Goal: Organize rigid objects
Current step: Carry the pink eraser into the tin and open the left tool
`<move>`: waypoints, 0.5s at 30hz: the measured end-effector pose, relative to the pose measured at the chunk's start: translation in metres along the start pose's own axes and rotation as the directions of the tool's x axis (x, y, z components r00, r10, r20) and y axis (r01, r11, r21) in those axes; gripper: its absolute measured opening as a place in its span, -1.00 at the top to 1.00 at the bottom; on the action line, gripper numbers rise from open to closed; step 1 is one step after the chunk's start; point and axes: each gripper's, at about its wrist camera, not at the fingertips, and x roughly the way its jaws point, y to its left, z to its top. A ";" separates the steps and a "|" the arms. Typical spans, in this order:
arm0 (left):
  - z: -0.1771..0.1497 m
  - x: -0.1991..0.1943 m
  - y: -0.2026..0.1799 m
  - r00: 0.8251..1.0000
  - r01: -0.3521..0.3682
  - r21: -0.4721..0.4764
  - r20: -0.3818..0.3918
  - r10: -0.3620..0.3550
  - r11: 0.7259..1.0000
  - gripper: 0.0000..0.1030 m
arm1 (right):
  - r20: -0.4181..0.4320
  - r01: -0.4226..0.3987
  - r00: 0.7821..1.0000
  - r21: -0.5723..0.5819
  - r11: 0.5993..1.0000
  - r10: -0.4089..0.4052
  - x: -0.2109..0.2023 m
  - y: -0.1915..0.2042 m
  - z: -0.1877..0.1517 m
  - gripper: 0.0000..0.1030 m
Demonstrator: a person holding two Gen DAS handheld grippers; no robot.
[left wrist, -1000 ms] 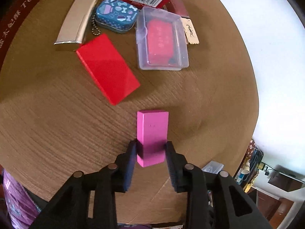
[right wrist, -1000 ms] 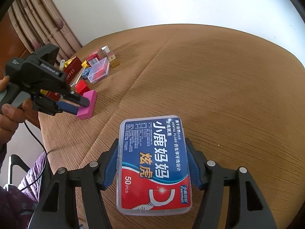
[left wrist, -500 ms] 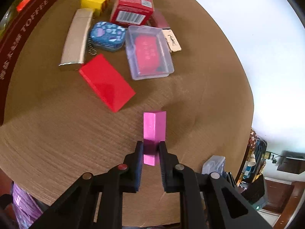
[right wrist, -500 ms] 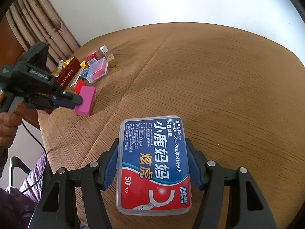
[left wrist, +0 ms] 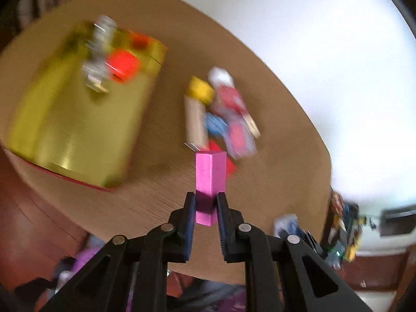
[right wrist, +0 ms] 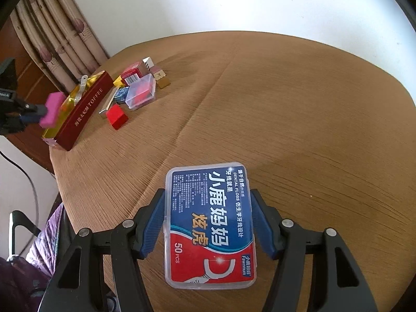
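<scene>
My left gripper (left wrist: 205, 200) is shut on a pink rectangular block (left wrist: 209, 174) and holds it upright in the air above the table. The right wrist view shows that block (right wrist: 52, 109) and the left gripper (right wrist: 33, 111) hanging over the near end of an open gold toffee tin (right wrist: 83, 111). A silver item and a red item lie at the far end of the tin (left wrist: 78, 119). My right gripper (right wrist: 208, 208) is shut on a clear dental floss box (right wrist: 210, 223) with a blue and red label, low over the table's near edge.
Beside the tin lies a cluster: a red block (right wrist: 117, 115), a clear case with a red insert (right wrist: 141, 92), a blue tin (left wrist: 215, 126), a gold bar (left wrist: 193, 119), a yellow block (left wrist: 201, 89) and a red carton (right wrist: 132, 74). The round wooden table (right wrist: 286, 104) stretches to the right. Curtains hang behind.
The left jaws narrowed onto the pink block, then lifted it off the table and carried it left over the toffee tin. The right gripper and the floss box stayed put.
</scene>
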 end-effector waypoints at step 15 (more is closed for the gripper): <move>0.106 0.016 0.118 0.926 -0.358 0.040 0.146 0.349 0.933 0.69 | -0.005 -0.017 1.000 0.061 0.998 0.017 0.000 0.018 0.008 -0.16</move>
